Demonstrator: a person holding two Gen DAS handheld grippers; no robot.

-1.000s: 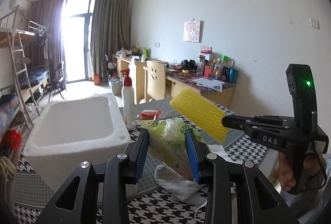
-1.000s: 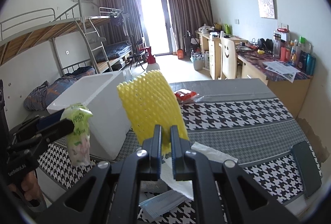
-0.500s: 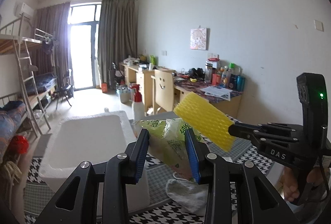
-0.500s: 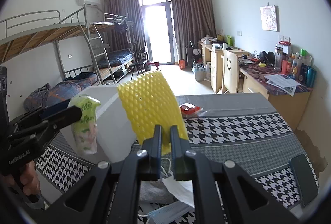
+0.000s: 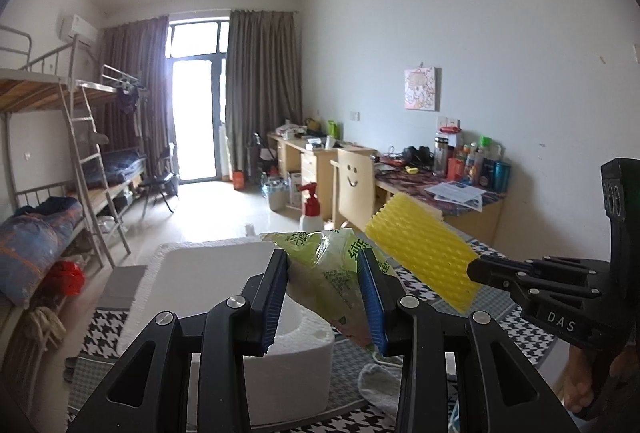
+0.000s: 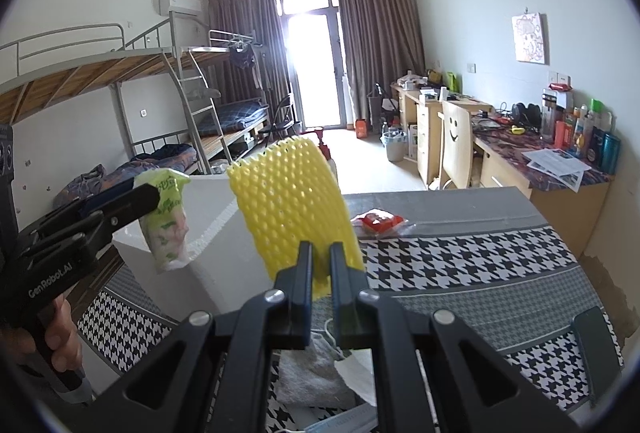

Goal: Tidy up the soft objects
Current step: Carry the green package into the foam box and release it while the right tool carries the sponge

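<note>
One white foam box (image 5: 208, 273) on the houndstooth tablecloth (image 6: 460, 265), above it a crinkled green plastic packet (image 5: 328, 273) clamped in the left gripper (image 5: 323, 297), beside a yellow foam net sleeve (image 6: 292, 205) pinched by the nearly closed right gripper (image 6: 320, 265).

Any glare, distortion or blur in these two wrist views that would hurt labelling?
Left wrist view: the balcony door is blown out; fisheye bends the walls and darkens the corners; the green packet in the left gripper stays sharp. Right wrist view: the same door flares white, washing the floor; the yellow foam net in the right gripper is crisp; no motion blur.
</note>
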